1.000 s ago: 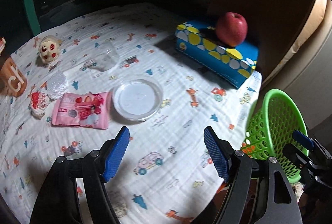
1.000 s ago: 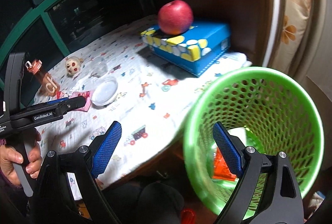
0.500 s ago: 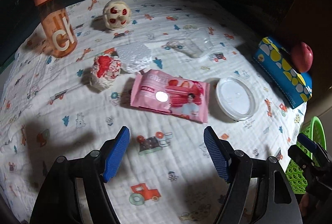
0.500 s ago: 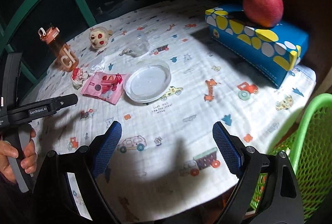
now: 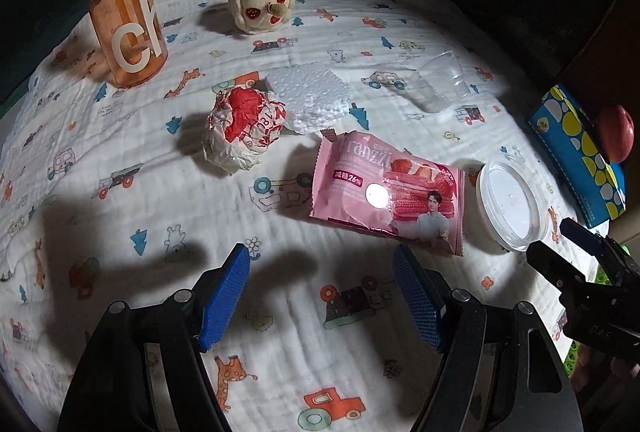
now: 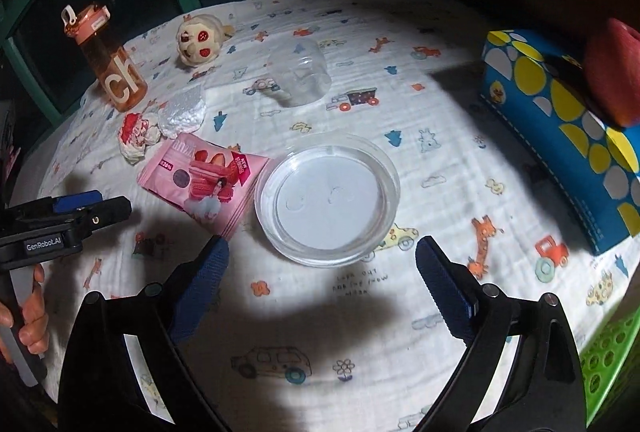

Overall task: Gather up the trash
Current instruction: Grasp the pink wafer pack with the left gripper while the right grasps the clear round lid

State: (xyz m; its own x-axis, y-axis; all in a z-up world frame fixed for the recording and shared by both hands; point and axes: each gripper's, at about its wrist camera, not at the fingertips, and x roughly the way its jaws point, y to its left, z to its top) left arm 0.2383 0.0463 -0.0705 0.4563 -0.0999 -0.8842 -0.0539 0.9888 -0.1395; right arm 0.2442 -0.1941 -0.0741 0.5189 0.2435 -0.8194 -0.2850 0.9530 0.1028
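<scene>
Glossy pink wrapper (image 5: pixel 387 191), crumpled paper (image 5: pixel 243 129), matt cloth (image 5: pixel 120 216)

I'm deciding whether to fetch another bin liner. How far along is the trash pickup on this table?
Nothing can be confirmed done: only the green basket's rim shows, its inside hidden. In hand: nothing; the left gripper and right gripper are both open and empty above the cloth. Left: the pink snack wrapper, crumpled wrapper, foam piece, clear lid and tipped plastic cup lie uncollected.
</scene>
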